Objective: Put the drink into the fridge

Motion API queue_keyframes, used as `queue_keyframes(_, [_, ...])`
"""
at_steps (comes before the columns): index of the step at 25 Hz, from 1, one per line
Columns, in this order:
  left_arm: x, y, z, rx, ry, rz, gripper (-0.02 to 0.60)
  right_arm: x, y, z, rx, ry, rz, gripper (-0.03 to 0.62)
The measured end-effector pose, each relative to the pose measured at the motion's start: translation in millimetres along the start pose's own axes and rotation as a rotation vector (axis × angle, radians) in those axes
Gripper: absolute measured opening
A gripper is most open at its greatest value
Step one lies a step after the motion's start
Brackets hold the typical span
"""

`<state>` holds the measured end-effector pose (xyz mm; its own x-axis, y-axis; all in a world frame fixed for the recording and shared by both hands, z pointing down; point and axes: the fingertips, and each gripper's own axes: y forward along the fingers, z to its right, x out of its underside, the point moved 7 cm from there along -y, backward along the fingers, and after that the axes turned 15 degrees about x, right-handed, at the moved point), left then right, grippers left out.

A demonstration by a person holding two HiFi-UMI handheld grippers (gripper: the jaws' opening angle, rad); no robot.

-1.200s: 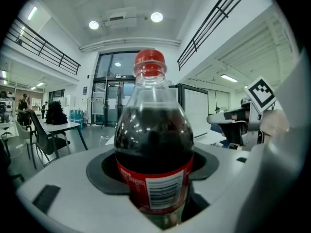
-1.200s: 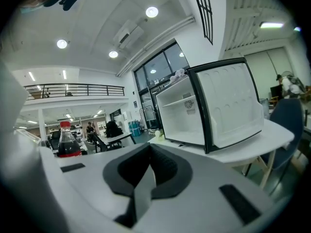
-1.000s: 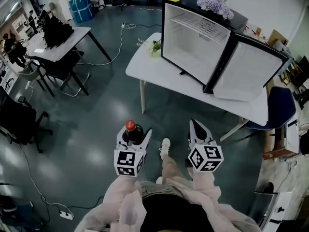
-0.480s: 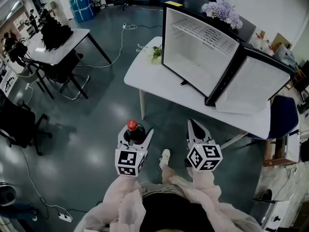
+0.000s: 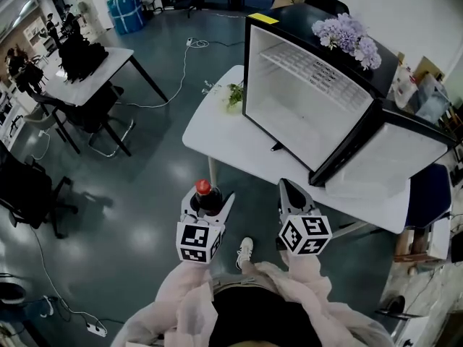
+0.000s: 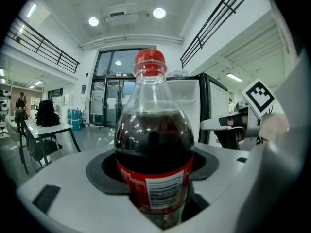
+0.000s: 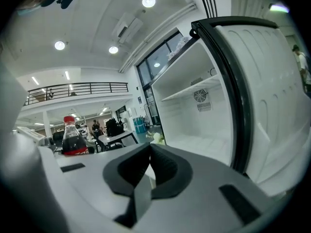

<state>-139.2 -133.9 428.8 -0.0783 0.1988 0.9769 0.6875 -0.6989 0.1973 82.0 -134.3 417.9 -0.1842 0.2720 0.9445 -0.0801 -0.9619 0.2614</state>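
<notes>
Nearer now, we bring the red-capped dark cola bottle (image 5: 203,194), clamped in our left gripper (image 5: 210,198), toward the open black fridge (image 5: 304,96); our right gripper (image 5: 286,186) rides closed, empty.

Left tongs (image 5: 210,205) clamp the bottle (image 6: 154,149); right tongs (image 5: 287,188) closed, both pointing forward.

a: state the light sources.
b: round recessed ceiling lights (image 6: 159,13), seen in both gripper views. illumination is bright, even and cool white.
a: glare and shadows?
b: soft pale reflections on the glossy floor (image 5: 137,186). small highlights on the cola bottle (image 6: 154,144). the white interior of the fridge (image 5: 304,100) is close to overexposure. shadow under the white table (image 5: 224,132) is faint.
a: optical faults?
b: strong fisheye bending at all edges. black corners in both gripper views. the jaw surfaces nearest each lens are out of focus.
</notes>
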Motion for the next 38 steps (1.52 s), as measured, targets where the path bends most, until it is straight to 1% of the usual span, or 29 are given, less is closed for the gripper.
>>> queue_keyframes(12, [-6.4,66.5,-27.5,0.025,0.0,0.007,0.319,-13.5,60.9,26.3,0.015,0.001,0.003,0.011])
queue_keyframes(20, [-2.8,84.3,-44.7,-0.003,-0.009,0.006,0.319,-11.7,90.0,30.4,-0.005,-0.005,-0.014,0.011])
queue_keyframes(25, [1.7,88.1,-48.5,-0.009,-0.024,-0.01,0.319,-8.9,96.4,27.6,-0.022,-0.013,-0.031,0.011])
queue_keyframes(32, [-3.3,104.0,-43.8,0.034,-0.019,-0.023,0.319,-7.3,92.7,31.9,-0.01,0.004,-0.04,0.012])
queue_keyframes(38, [-6.0,131.2,-39.6,0.107,-0.009,-0.041,0.319,-6.6,95.7,52.6,0.067,0.03,-0.039,0.012])
